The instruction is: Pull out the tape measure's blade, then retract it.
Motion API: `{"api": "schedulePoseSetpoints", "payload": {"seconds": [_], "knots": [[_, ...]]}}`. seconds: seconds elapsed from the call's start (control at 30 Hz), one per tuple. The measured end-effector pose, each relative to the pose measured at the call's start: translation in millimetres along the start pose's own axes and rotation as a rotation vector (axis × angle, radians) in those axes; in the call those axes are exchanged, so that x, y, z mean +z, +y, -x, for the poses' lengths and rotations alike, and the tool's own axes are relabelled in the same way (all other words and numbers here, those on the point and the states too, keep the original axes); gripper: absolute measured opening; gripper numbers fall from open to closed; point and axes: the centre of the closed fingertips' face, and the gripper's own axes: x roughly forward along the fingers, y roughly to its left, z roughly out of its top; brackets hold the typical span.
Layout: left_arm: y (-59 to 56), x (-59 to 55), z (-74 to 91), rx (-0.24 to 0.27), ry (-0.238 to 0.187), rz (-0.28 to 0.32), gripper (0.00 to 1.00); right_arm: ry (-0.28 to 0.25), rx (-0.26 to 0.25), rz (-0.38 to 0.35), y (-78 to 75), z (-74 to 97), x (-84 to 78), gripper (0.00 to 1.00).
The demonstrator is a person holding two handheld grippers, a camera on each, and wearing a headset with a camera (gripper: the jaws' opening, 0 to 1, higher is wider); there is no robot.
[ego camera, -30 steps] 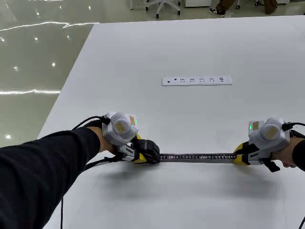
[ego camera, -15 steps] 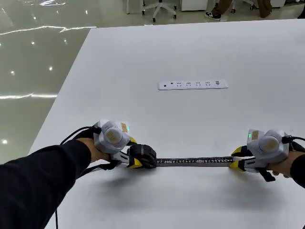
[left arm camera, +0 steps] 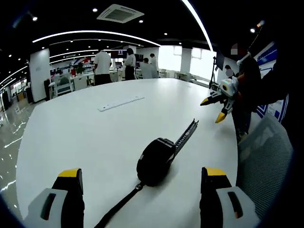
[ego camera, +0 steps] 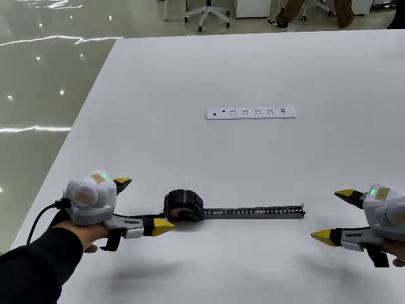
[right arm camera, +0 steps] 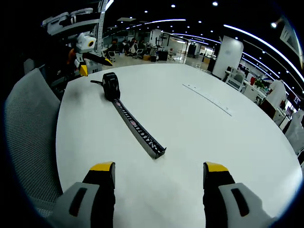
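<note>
Tape measure (ego camera: 184, 205) is lying on the white tabletop (ego camera: 253, 63) near its front edge, its black case resting on its side. The blade (ego camera: 253, 211) is lying drawn out flat toward the person's right, and its hooked end is resting free on the surface. A thin black strap (left arm camera: 121, 205) is trailing from the case back toward the left tongs (ego camera: 144, 204). These are hovering just beside the case without touching it, their yellow-tipped jaws standing wide apart and holding nothing. In the left gripper view the case is sitting ahead of and between the two jaws. The right tongs (ego camera: 329, 214) are hanging near the blade's free end but clear of it, jaws likewise spread and empty. In the right gripper view the blade tip is lying ahead of them. Farther back, a white power strip (ego camera: 250, 113) is lying well apart from the tape measure. Beyond the far edge, office chairs (ego camera: 205, 9) are standing on a glossy floor (ego camera: 38, 76).
</note>
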Motion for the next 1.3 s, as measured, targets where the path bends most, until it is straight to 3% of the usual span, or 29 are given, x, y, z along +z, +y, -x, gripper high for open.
{"api": "schedulePoseSetpoints", "payload": {"seconds": [0.1, 0.23, 0.33, 0.4, 0.5, 0.77, 0.93, 1.3], "knots": [[-6.1, -12.4, 16.5, 0.032, 0.028, 0.005, 1.0, -0.011, -0.017, -0.027, 6.5, 15.3, -7.9, 0.76], [-11.4, -16.8, 44.0, 0.081, 0.024, 0.038, 1.0, -0.02, -0.035, -0.072, 16.6, 41.4, -18.9, 0.82], [-16.2, -23.3, 62.0, 0.084, 0.036, 0.044, 1.0, -0.021, -0.052, -0.095, 18.8, 56.3, -30.2, 0.84], [-11.4, -32.4, 72.1, 0.098, 0.044, 0.047, 1.0, -0.029, -0.066, -0.148, 17.8, 64.0, -35.8, 0.85], [-8.1, -40.6, 82.4, 0.107, 0.038, 0.076, 1.0, -0.049, -0.108, -0.169, 13.5, 72.3, -36.5, 0.92], [-9.1, -43.9, 89.4, 0.134, 0.028, 0.068, 1.0, -0.04, -0.109, -0.135, 10.6, 84.0, -40.1, 1.0], [-9.2, -43.7, 90.1, 0.131, 0.026, 0.065, 1.0, -0.029, -0.082, -0.098, 16.1, 87.8, -40.9, 1.0], [-12.6, -37.3, 90.0, 0.119, 0.027, 0.073, 1.0, -0.014, -0.091, -0.084, 15.6, 98.8, -47.4, 1.0]]}}
